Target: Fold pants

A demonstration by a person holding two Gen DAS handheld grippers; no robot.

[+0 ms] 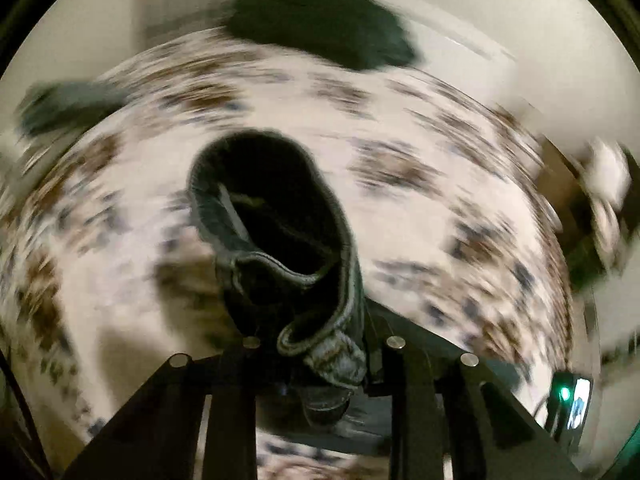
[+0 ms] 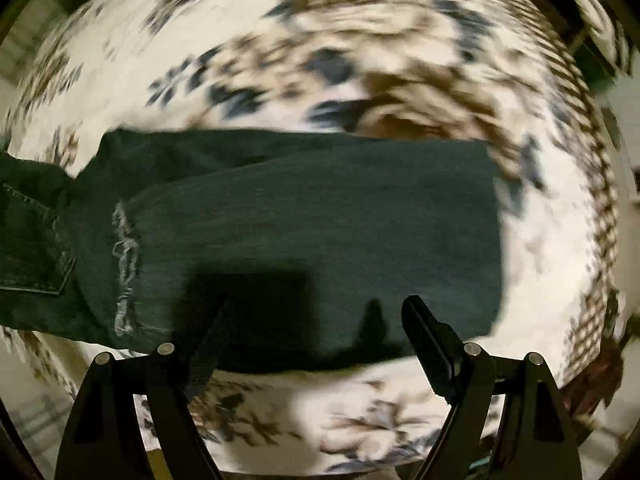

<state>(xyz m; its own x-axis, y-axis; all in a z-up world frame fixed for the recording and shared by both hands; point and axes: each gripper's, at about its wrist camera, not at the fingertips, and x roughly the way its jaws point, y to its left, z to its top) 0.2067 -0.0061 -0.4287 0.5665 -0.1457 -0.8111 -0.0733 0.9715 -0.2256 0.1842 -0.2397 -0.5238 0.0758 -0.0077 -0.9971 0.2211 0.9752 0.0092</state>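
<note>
The left claw [image 1: 320, 344] pinches a hem of the dark pants [image 1: 280, 232] above the floral bedspread [image 1: 420, 152]. The right claw [image 2: 316, 320], spread wide and empty, hangs over the pants.

Both my grippers look the same build: matte black angled arms w/ flat faces, slotted cutouts down the middle, and round silver screw heads at the joints, four showing per side. Left gripper [image 1: 320, 356] has its black links packed close together, silver screws in a row across the top. Right gripper [image 2: 316, 328] shows a thick black finger [image 2: 430, 344] w/ a slim ridge along its inner edge; the other finger is lost in dark blur, can't make out detail.
</note>
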